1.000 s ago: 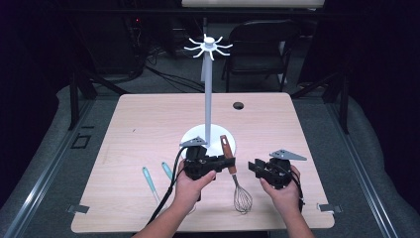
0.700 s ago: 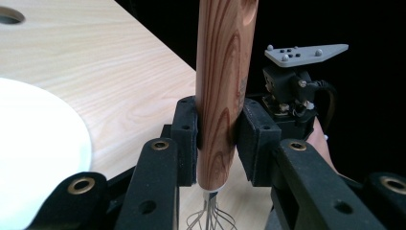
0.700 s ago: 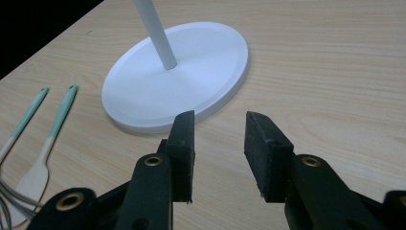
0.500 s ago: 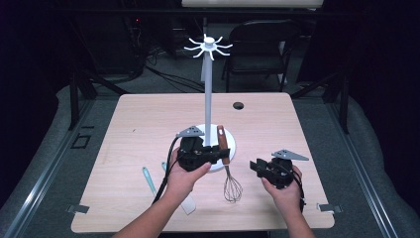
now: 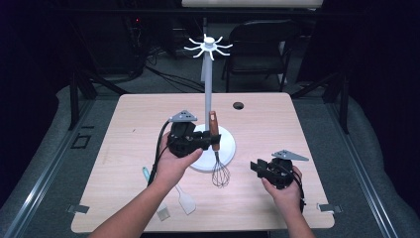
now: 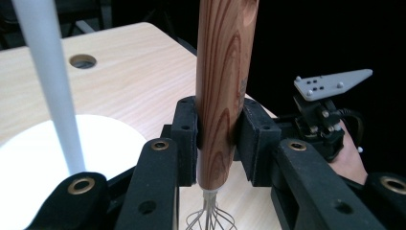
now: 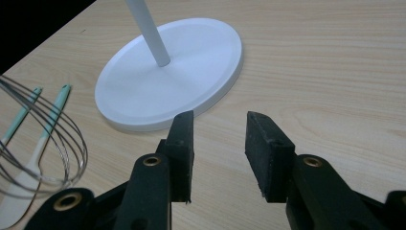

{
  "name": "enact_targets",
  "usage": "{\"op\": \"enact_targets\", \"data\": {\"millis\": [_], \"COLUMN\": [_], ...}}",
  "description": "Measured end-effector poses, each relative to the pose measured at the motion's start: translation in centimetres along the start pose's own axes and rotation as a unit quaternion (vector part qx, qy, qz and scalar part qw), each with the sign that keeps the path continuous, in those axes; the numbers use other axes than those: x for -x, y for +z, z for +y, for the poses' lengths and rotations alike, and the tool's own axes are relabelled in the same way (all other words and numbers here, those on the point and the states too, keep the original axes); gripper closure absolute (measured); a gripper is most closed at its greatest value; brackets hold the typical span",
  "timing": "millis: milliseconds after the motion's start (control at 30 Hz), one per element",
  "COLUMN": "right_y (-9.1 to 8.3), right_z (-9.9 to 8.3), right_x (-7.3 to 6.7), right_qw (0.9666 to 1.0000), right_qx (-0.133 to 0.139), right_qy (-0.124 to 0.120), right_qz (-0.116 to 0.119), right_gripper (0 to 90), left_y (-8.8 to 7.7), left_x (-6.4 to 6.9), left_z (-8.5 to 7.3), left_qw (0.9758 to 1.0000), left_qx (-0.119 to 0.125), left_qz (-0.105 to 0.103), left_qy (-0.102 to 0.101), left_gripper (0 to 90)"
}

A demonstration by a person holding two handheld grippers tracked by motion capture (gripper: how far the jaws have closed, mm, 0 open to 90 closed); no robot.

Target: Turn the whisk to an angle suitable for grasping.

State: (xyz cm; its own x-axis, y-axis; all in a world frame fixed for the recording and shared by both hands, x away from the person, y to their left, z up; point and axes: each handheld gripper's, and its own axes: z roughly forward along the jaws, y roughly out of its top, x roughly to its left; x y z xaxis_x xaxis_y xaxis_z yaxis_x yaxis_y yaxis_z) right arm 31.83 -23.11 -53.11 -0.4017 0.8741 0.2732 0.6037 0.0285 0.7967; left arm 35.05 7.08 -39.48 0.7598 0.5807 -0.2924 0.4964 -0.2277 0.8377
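A whisk with a wooden handle (image 5: 214, 130) (image 6: 222, 86) hangs upright, wire end (image 5: 221, 174) down, just in front of the white stand's pole (image 5: 208, 89). My left gripper (image 5: 210, 142) (image 6: 220, 139) is shut on the handle, the pads pressing it from both sides. The whisk is off the table, over the stand's round base (image 5: 227, 148) (image 7: 167, 72). The stand's crown of hooks (image 5: 209, 47) is well above it. My right gripper (image 5: 255, 166) (image 7: 218, 139) stands open with nothing between its pads, low over the table to the right of the base. The whisk's wires (image 7: 48, 139) show at the left of the right gripper view.
Two spatulas with teal handles (image 7: 48, 110) lie on the table front left, one with a white head (image 5: 184, 199). A cable hole (image 5: 238, 105) sits near the table's far edge. A chair (image 5: 257, 49) stands behind the table.
My left hand has lifted the whisk off the table and carried it up toward the stand's pole. The right hand has stayed in place.
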Motion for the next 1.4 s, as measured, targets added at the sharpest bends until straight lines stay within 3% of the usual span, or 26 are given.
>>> {"op": "enact_targets", "data": {"millis": [133, 500, 533, 967, 1167, 1400], "right_y": [0.0, 0.1, 0.1, 0.3, 0.2, 0.2], "right_z": [0.0, -0.3, -0.3, -0.4, -0.4, -0.4], "right_x": [0.0, 0.0, -0.1, -0.2, -0.1, 0.0], "right_qw": [1.0, 1.0, 1.0, 1.0, 1.0, 1.0], "right_qx": [0.001, -0.003, -0.003, -0.004, -0.006, -0.004], "right_qy": [0.0, 0.0, 0.0, 0.001, 0.001, 0.004], "right_qz": [0.001, 0.002, 0.002, 0.008, 0.005, 0.005], "right_gripper": [62.9, 62.2, 62.2, 61.7, 61.6, 61.6], "left_y": [-0.9, -2.1, -2.1, -2.5, -2.7, -2.4], "left_x": [0.1, 0.5, 0.7, 2.2, 2.2, 1.5], "left_z": [1.8, 5.6, 6.3, 10.1, 11.6, 11.9], "left_qw": [0.9996, 0.9975, 0.9969, 0.993, 0.9913, 0.991], "left_qx": [0.001, 0.016, 0.017, 0.036, 0.044, 0.041], "left_qz": [0.02, 0.055, 0.065, 0.098, 0.113, 0.119], "left_qy": [0.02, 0.04, 0.041, 0.055, 0.052, 0.043], "left_gripper": [70.6, 70.6, 70.5, 70.5, 70.5, 70.5]}}
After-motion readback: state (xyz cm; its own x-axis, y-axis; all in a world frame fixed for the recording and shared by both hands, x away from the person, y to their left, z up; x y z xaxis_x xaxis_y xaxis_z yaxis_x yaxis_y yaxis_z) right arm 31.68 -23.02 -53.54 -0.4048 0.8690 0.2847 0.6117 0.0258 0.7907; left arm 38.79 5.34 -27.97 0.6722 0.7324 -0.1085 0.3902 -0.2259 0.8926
